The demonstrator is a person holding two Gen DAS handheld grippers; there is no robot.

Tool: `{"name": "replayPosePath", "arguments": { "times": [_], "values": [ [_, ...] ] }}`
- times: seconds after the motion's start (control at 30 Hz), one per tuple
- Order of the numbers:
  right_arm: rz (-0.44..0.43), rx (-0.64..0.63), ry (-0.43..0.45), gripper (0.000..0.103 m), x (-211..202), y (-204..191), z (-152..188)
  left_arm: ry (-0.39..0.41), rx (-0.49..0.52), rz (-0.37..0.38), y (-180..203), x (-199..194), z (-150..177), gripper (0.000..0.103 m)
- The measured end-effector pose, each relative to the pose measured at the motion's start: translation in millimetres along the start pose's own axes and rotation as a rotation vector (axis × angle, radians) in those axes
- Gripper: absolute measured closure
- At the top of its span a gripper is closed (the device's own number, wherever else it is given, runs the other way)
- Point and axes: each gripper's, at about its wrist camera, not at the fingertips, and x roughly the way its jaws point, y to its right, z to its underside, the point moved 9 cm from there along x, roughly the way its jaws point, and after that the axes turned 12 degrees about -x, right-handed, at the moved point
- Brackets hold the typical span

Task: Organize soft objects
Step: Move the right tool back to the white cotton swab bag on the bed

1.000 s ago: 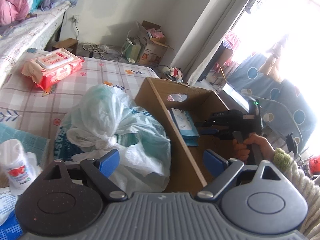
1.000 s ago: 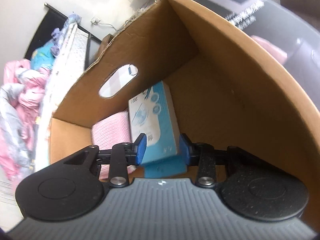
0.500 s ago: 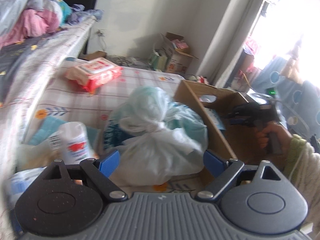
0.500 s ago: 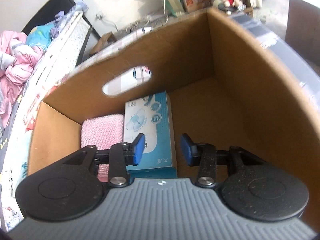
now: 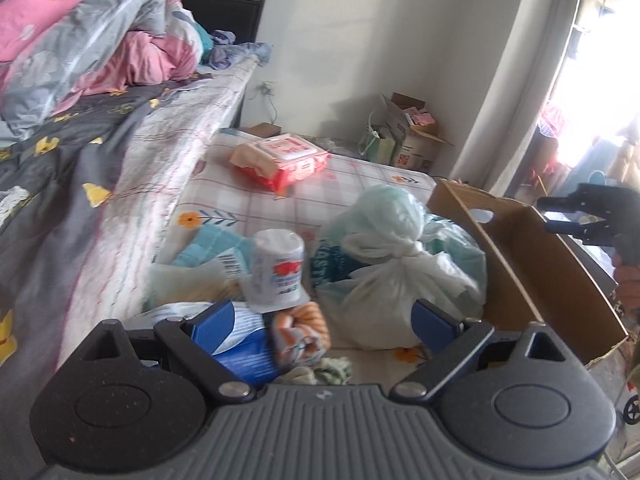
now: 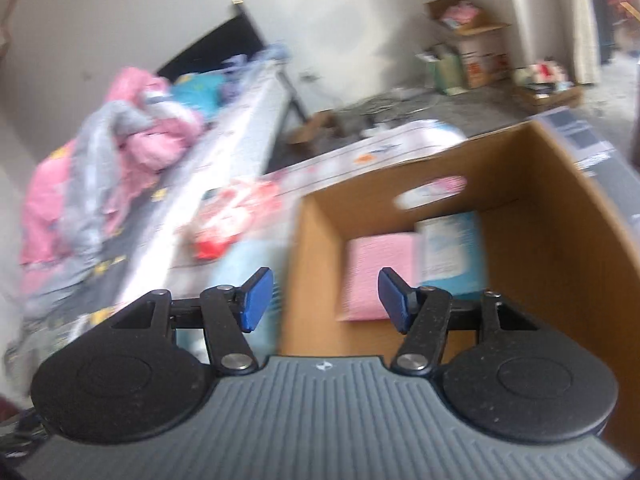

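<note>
Reaching for the next soft item, the left gripper [image 5: 316, 320] keeps fingers wide over the orange striped cloth [image 5: 300, 336]; right gripper [image 6: 320, 300] fingers, opening and empty, hang above the cardboard box [image 6: 560, 240]

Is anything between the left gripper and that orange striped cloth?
Nothing visible. The orange striped cloth lies just ahead of the open left gripper, between its fingers' line, with the white roll behind it.

The left gripper [image 5: 316, 322] points downward with its jaws spread wide and nothing between them. The right gripper [image 6: 326, 298], gripped by a hand [image 5: 628, 280] at the left wrist view's right edge, is tilted downward, its empty jaws opening.
</note>
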Motion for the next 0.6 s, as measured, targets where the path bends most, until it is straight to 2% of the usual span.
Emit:
{"name": "replayPosePath", "arguments": {
  "times": [0.17,0.33,0.43,0.53,0.6],
  "values": [
    [-0.156,-0.039,-0.049,0.045,6.3,-65.4,8.3,0.013,0.018,-0.025,-11.5,-6.5,4.0,0.007],
    [-0.286,-0.133,-0.127,0.045,19.8,-149.4,24.3,0.040,0.052,-0.082,-22.3,-6.4,1.4,0.007],
    [-0.355,-0.207,-0.188,0.040,39.4,-198.2,40.2,0.040,0.056,-0.101,-29.0,-0.6,-0.1,0.008],
    [-0.399,-0.242,-0.263,0.038,65.7,-234.4,57.6,0.019,0.070,-0.146,-36.5,10.6,-0.8,0.014],
    [-0.470,-0.216,-0.319,0.040,79.3,-256.5,68.8,0.002,0.073,-0.180,-44.3,17.6,-1.4,0.025]
  ]
}}
